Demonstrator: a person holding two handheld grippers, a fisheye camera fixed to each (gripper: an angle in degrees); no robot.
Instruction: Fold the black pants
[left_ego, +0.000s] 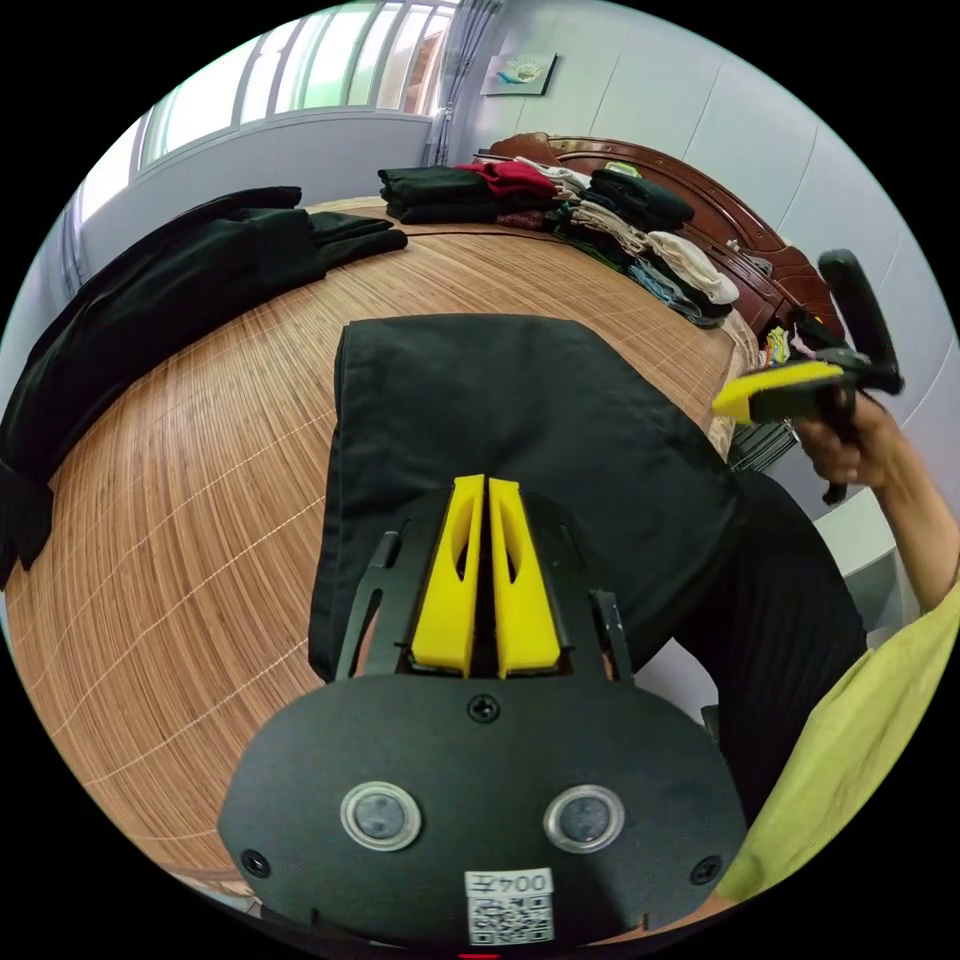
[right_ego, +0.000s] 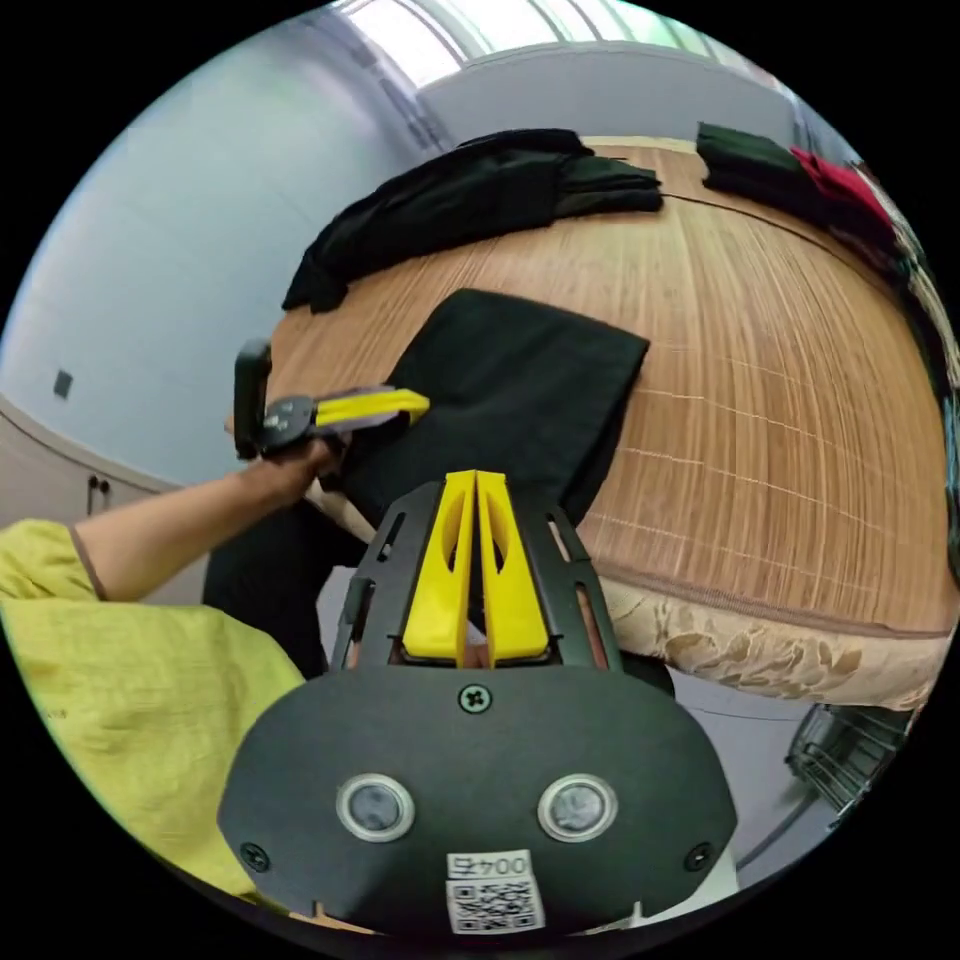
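Pants (left_ego: 520, 440) run lengthwise toward 12 o'clock from the left gripper (left_ego: 485, 480) — fingers closed, empty; right gripper (right_ego: 474, 478), also closed, hangs off the bed (right_ego: 760, 420).

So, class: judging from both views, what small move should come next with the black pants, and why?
Probably lower the left tool to the pants and open it to grip the near edge. Both tools look shut and hold nothing, the right tool is off the bed's edge, and part of the pants hangs over the side.
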